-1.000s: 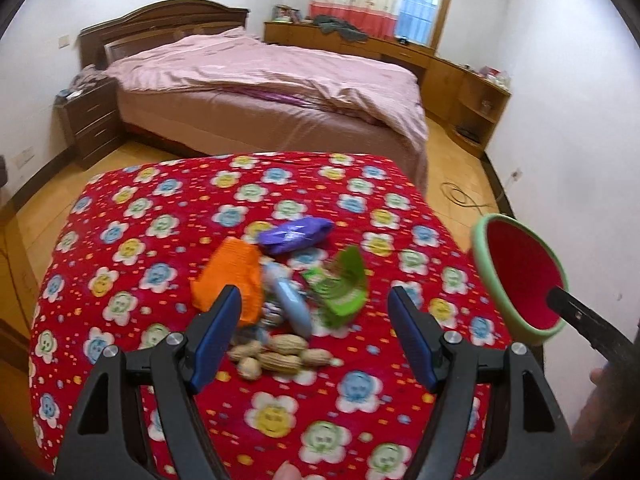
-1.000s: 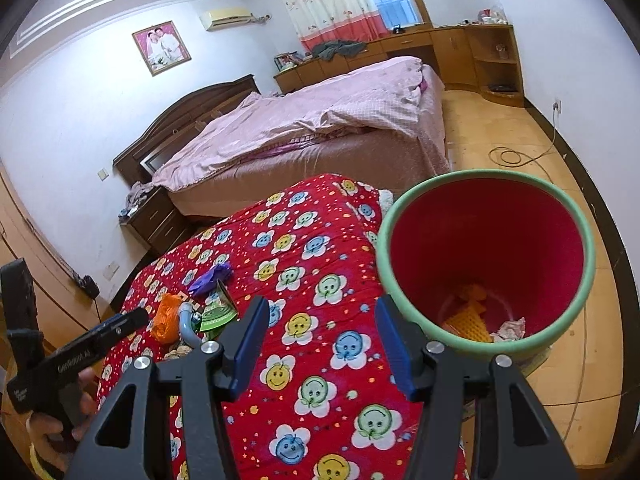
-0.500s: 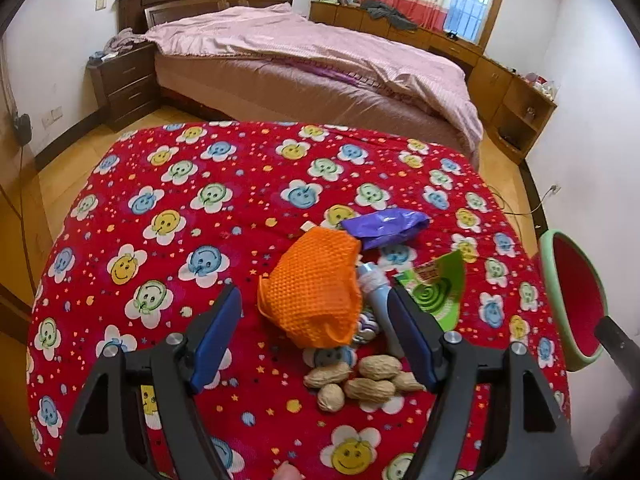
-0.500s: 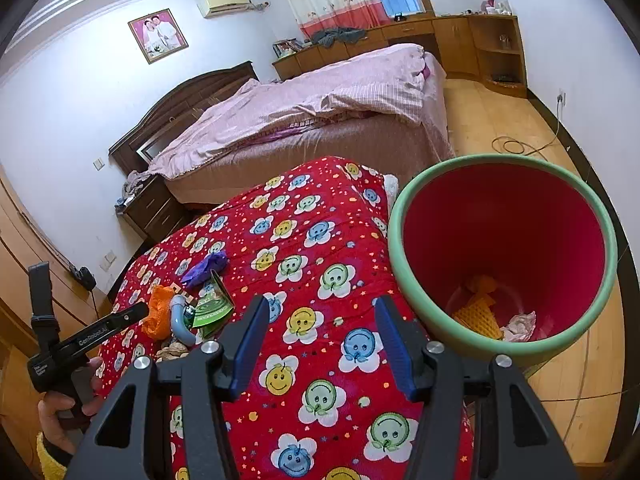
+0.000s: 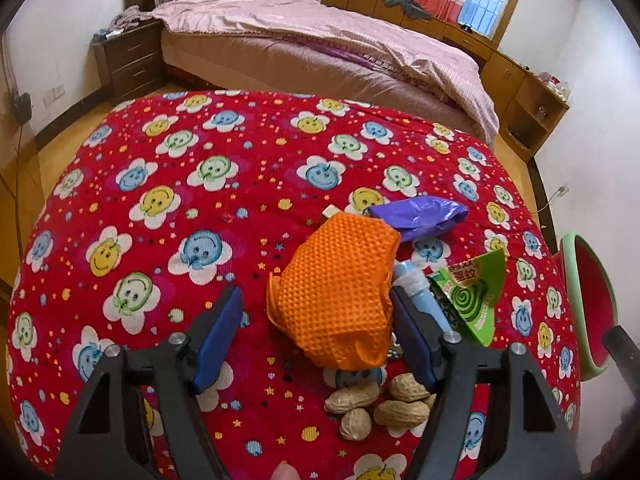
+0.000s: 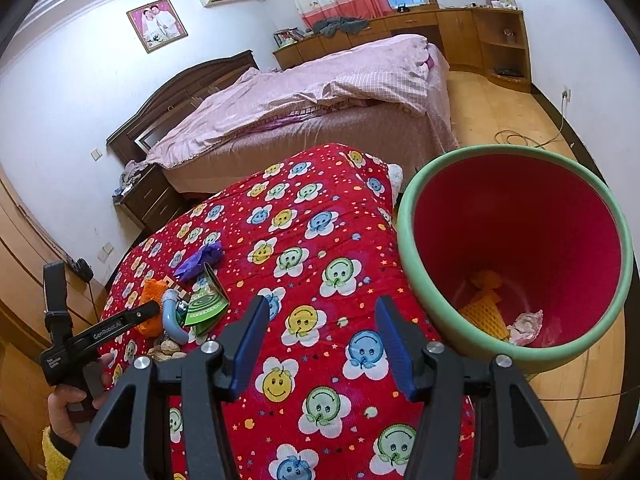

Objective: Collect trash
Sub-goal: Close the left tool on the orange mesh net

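A pile of trash lies on the red flowered table (image 5: 200, 200): an orange foam net (image 5: 336, 292), a purple wrapper (image 5: 420, 216), a green mosquito-coil packet (image 5: 474, 296), a blue tube (image 5: 420, 296) and several peanuts (image 5: 376, 400). My left gripper (image 5: 316, 320) is open, its jaws either side of the orange net, just above it. My right gripper (image 6: 320, 340) is open and empty over the table's right part, beside the red bin with green rim (image 6: 516, 256). The bin holds orange netting and crumpled paper. The pile also shows in the right wrist view (image 6: 188, 304).
A bed with pink bedding (image 5: 320, 40) stands behind the table, a nightstand (image 5: 128, 56) to its left. The bin (image 5: 588, 300) sits off the table's right edge. Wooden cabinets (image 6: 460, 28) line the far wall. A cable (image 6: 520, 136) lies on the floor.
My left gripper has moved forward and left, down onto the pile, so the orange net now sits between its jaws. The right gripper has shifted slightly; the bin looks nearer.
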Action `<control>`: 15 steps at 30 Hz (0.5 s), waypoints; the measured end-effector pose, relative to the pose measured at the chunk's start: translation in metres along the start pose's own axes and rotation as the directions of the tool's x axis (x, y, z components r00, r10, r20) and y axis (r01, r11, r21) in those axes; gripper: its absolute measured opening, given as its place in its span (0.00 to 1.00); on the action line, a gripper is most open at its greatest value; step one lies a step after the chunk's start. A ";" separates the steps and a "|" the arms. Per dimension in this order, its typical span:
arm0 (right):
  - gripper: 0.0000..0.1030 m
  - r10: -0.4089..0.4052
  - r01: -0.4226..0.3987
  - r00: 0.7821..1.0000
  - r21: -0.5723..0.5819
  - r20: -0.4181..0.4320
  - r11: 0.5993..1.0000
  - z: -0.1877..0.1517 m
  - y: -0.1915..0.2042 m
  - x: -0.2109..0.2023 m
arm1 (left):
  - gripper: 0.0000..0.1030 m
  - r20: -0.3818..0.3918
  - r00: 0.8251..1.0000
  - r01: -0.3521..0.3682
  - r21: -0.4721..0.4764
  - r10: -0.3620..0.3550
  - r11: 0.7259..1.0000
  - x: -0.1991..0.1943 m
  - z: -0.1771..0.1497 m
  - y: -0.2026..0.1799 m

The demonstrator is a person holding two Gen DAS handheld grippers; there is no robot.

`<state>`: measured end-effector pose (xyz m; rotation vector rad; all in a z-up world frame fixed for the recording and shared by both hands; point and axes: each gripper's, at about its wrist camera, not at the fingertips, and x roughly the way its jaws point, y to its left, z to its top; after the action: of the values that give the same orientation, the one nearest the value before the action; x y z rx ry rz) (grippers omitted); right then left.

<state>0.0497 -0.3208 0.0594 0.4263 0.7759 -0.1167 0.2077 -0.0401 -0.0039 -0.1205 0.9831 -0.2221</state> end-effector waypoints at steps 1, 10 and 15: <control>0.57 0.000 0.000 1.000 -0.001 -0.002 1.000 0.000 0.000 0.001 | 0.65 -0.006 1.000 0.011 -0.011 -0.011 1.000 0.002 0.000 0.001; 0.57 0.009 -0.010 1.000 -0.024 -0.018 1.000 0.002 0.009 0.009 | 0.33 0.019 0.998 0.058 -0.003 -0.058 0.998 -0.007 -0.002 0.003; 0.57 0.023 -0.025 0.999 -0.053 -0.026 0.998 0.005 0.021 0.015 | 0.27 0.050 0.997 0.052 -0.010 -0.052 0.999 -0.021 -0.005 0.011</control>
<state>0.0689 -0.3033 0.0594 0.3869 0.7968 -0.0682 0.1939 -0.0239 0.0086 -0.1611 0.9324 -0.2603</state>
